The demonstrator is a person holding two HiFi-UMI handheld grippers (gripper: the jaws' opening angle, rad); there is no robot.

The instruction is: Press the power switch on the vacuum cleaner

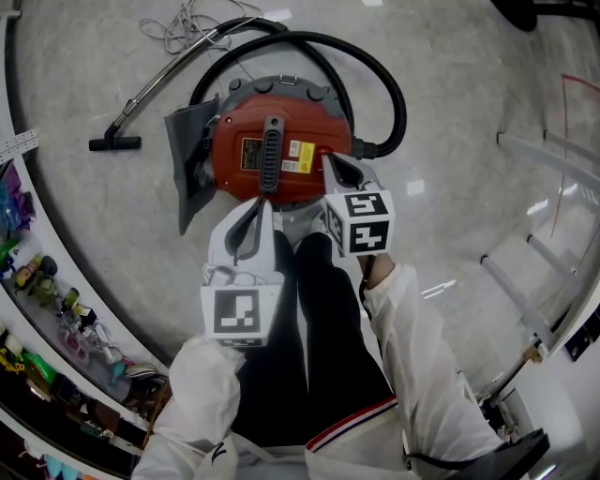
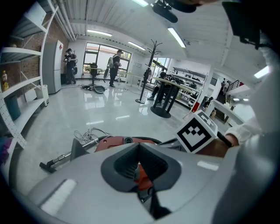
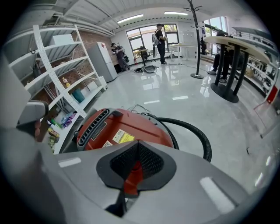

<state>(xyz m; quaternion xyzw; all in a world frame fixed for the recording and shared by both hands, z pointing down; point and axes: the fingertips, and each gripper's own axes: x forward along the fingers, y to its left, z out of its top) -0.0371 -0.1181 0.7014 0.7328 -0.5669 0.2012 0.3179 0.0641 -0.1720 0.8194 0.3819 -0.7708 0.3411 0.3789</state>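
Observation:
The red vacuum cleaner [image 1: 281,155] lies on the grey floor in front of the person's legs, with a black handle down its top and yellow labels. Its black hose [image 1: 389,84] loops round the far side. My left gripper [image 1: 263,202] hangs shut and empty over the vacuum's near edge, and the red body [image 2: 124,142] shows just past its tips. My right gripper [image 1: 330,161], also shut and empty, is over the near right of the body [image 3: 122,129]. I cannot pick out the power switch in any view.
A metal wand with a black floor nozzle [image 1: 114,143] lies to the vacuum's left, and a loose cord bundle [image 1: 183,26] beyond it. Shelves with small bottles [image 1: 37,281] line the left. A white rack [image 1: 544,272] stands at the right. People and tables [image 2: 166,94] are far off.

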